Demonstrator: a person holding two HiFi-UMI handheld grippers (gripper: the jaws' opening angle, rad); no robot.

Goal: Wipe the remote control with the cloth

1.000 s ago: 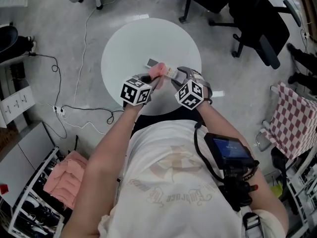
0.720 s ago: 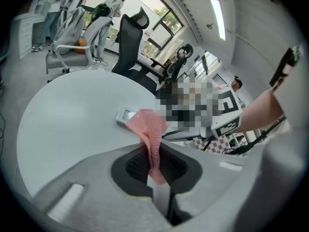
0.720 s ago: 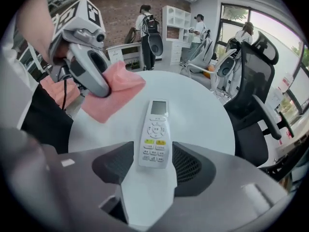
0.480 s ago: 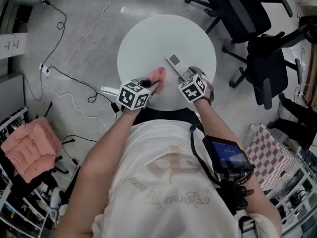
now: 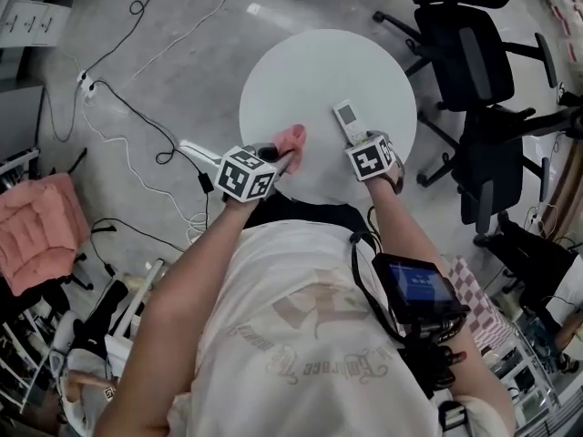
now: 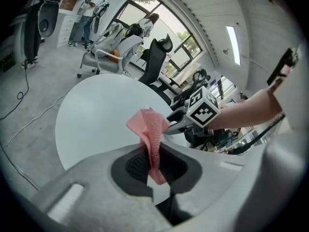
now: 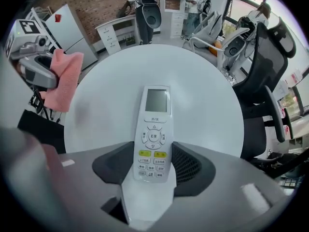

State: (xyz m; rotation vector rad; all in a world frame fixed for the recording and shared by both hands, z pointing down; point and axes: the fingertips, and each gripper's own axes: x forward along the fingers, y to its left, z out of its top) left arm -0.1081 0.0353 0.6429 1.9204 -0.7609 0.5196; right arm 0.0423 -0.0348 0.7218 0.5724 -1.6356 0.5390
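Note:
A white remote control [image 5: 346, 116] [image 7: 153, 129] lies flat on the round white table [image 5: 310, 71], screen end pointing away from me. Its button end sits between the jaws of my right gripper [image 5: 358, 146] [image 7: 153, 167], which points straight down. Those jaws are closing and both pads meet the remote's sides. My left gripper [image 5: 281, 158] [image 6: 155, 162] is shut on a pink cloth [image 5: 291, 138] [image 6: 152, 134], which hangs bunched above the table's near left part, apart from the remote. From the right gripper view, the cloth [image 7: 63, 79] shows at the left.
Black office chairs [image 5: 474, 53] stand close to the table's right side. Cables [image 5: 137, 89] trail over the grey floor on the left. A pink cushion [image 5: 32, 230] lies at the far left. People stand in the background of both gripper views.
The remote, earlier held up against the cloth, now lies on the table. My left gripper has swung the cloth to the left, away from it, so the two grippers are farther apart.

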